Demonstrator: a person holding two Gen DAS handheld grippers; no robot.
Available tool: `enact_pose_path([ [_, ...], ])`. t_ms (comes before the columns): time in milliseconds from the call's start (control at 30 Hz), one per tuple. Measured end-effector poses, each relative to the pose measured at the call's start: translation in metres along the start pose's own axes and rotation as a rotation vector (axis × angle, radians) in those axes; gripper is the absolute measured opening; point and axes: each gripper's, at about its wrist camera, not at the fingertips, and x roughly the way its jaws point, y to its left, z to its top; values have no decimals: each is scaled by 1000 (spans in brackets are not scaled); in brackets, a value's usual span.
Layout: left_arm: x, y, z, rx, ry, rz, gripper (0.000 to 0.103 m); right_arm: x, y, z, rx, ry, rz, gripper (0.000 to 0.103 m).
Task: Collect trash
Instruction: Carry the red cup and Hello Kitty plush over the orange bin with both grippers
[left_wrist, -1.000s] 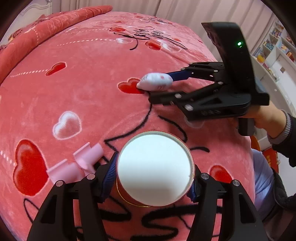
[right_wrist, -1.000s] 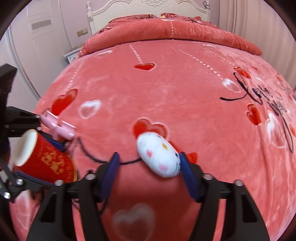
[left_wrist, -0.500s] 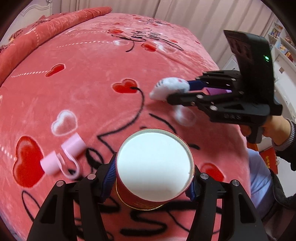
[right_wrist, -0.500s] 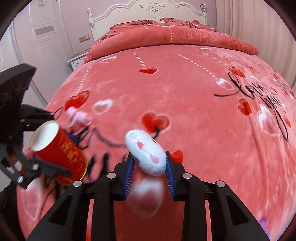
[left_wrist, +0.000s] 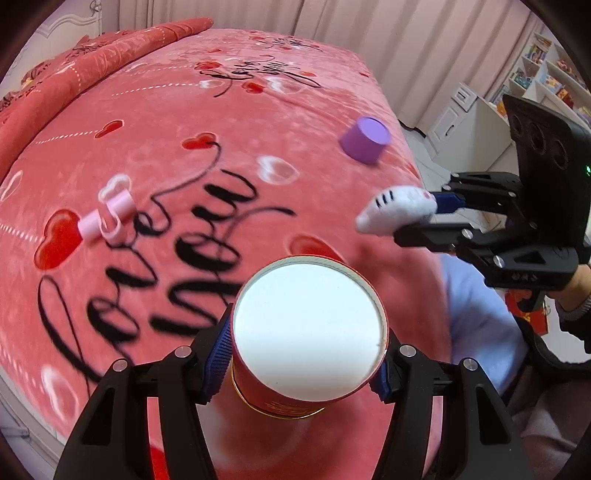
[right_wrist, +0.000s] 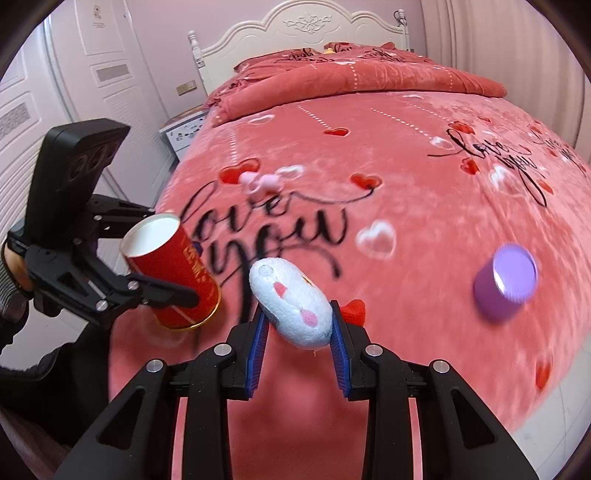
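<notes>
your left gripper (left_wrist: 306, 354) has its jaws closed on the red cup (left_wrist: 310, 328), mouth open toward you. your right gripper (right_wrist: 297, 328) clamps the white plush toy (right_wrist: 291, 302) just right of the cup, so i judge the toy must travel left over the mouth.

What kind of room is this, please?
A bedroom, most likely: a bed with a pink heart blanket fills the view, with a white headboard behind it and a nightstand beside it.
</notes>
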Motion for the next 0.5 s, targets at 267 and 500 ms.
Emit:
enact_pose_path([
  [267, -21, -53, -36, 33, -3, 3, 62, -47, 41, -53, 18, -21, 20, 32],
  [500, -23, -95, -49, 83, 6, -12, 62, -83, 45, -90, 82, -67, 10, 32],
])
